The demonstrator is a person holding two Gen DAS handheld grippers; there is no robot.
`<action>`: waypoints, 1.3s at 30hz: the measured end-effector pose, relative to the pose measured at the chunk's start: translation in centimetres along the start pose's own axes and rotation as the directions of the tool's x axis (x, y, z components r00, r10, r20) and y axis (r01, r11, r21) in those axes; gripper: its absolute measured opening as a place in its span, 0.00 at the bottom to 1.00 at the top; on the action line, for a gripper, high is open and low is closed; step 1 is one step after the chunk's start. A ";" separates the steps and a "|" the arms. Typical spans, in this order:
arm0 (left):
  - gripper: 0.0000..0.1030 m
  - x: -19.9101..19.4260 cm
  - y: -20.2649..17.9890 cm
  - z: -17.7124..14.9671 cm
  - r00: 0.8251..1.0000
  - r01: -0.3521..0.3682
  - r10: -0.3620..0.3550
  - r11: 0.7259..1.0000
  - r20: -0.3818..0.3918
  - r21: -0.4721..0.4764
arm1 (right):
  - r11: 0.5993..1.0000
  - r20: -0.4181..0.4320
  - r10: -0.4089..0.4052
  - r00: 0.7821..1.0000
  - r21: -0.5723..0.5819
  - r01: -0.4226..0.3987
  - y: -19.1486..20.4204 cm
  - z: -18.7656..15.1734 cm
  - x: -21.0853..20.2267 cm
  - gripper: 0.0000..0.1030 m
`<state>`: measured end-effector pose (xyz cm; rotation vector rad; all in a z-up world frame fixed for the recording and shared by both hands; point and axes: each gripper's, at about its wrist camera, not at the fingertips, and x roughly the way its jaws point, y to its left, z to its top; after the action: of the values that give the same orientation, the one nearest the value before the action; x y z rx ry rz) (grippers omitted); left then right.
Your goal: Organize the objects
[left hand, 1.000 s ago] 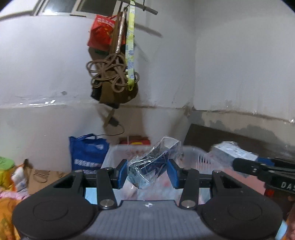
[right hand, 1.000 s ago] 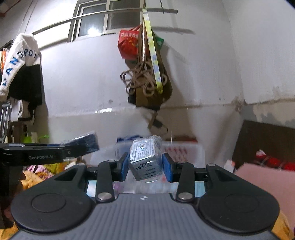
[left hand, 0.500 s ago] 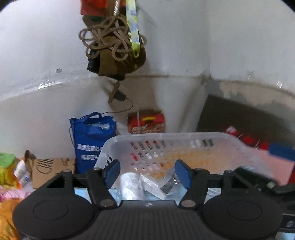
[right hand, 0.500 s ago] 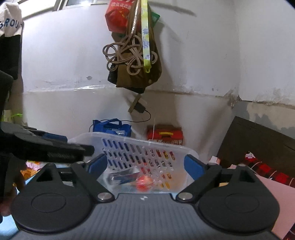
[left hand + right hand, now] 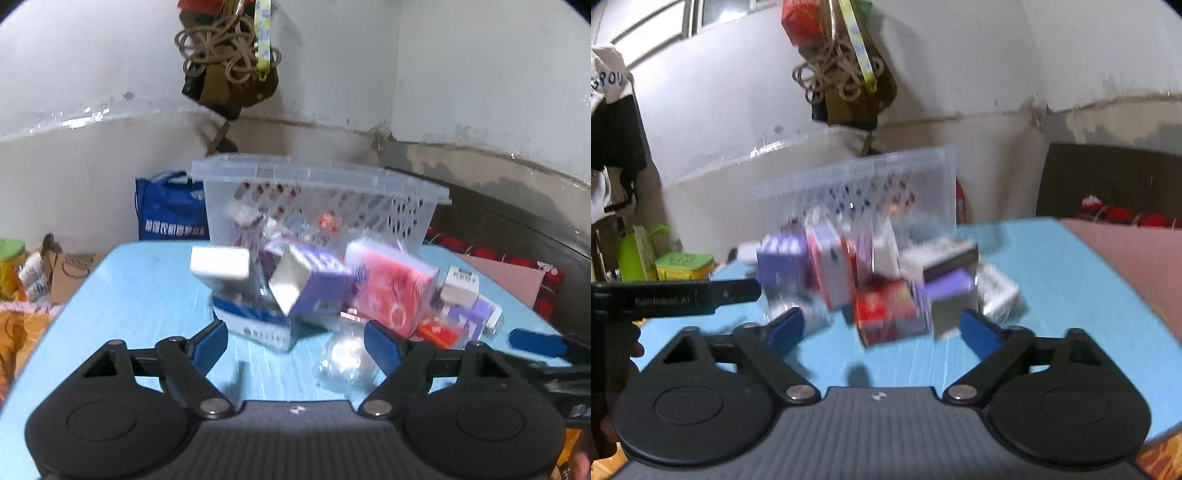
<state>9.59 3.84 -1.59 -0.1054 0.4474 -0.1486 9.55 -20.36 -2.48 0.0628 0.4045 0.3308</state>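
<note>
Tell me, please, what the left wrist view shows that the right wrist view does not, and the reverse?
Only the left wrist view shows the blue shopping bag on the floor and a crumpled clear wrapper between the open left gripper fingers. Only the right wrist view shows the window, a hanging jacket and a yellow tub. Both show the blue table, the pile of boxes, the clear basket behind it and the ropes on the wall; the right gripper is open too.

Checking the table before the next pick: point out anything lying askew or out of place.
The small cardboard boxes are heaped untidily on the light blue table in front of the clear perforated plastic basket. A purple box lies tipped with its open end showing, and a pink box lies tilted beside it. A crumpled clear wrapper lies loose.
</note>
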 end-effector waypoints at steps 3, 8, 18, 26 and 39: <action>0.79 0.6 0.2 -0.4 1.000 0.001 -0.001 1.000 -0.021 -0.012 | 1.000 -0.021 -0.026 0.999 -0.017 0.025 0.2 0.1 1.5 0.65; 0.79 -0.4 0.2 -1.5 1.000 -0.004 0.004 1.000 0.004 -0.003 | 1.000 0.060 -0.015 0.998 0.028 0.014 -1.0 1.4 0.0 0.67; 0.79 -0.2 2.1 0.5 0.998 -0.025 0.026 1.000 0.064 -0.011 | 0.993 0.053 0.045 0.998 -0.110 -0.039 3.6 3.2 3.6 0.59; 0.79 2.8 0.1 3.3 0.997 0.030 -0.038 0.993 0.070 0.115 | 0.995 0.070 0.063 0.996 -0.083 -0.057 2.5 3.2 1.4 0.27; 0.64 4.9 -2.1 2.1 0.999 0.020 -0.025 0.985 0.025 0.170 | 0.998 0.091 0.054 0.994 0.002 -0.055 -0.5 2.4 -1.9 0.27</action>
<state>14.58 1.16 -1.50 0.0545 0.4048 -0.2068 9.02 -21.49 0.38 0.0930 0.3133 0.3797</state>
